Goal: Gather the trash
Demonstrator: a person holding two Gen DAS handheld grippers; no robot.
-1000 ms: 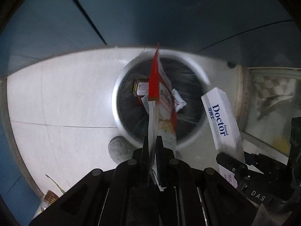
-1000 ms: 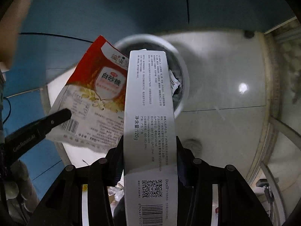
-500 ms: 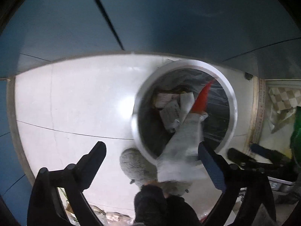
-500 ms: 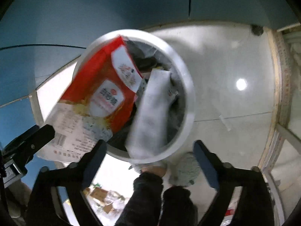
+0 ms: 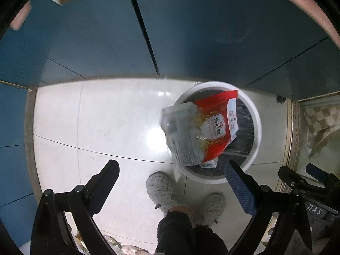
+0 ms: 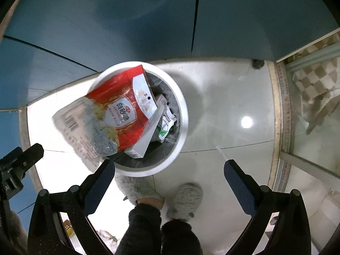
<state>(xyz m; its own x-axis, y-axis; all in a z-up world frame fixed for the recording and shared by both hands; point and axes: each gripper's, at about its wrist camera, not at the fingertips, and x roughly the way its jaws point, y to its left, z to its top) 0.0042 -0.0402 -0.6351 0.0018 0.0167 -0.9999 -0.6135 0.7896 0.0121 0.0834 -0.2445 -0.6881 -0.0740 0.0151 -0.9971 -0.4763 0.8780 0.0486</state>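
Left wrist view:
Left gripper (image 5: 171,171): both black fingers spread wide, nothing between them, held above the floor.
Sugar bag (image 5: 201,130): a red and clear plastic bag with a white label lies tilted across the near-left rim of the round white trash bin (image 5: 256,127); its clear end overhangs the rim, its red end is over the opening.
Slippers (image 5: 162,188): two grey fluffy slippers on the pale tiled floor (image 5: 106,123), just beside the bin.

Right wrist view:
Right gripper (image 6: 169,170): fingers with blue pads wide apart, holding nothing.
Sugar bag (image 6: 119,112): resting on the bin's left rim (image 6: 182,114), blurred at its clear end, so possibly not settled.
Box (image 6: 148,131): a long white cardboard box leans inside the bin, partly under the bag, among small crumpled wrappers (image 6: 166,123).
Backdrop: blue cabinet panels (image 6: 148,21) behind the bin.
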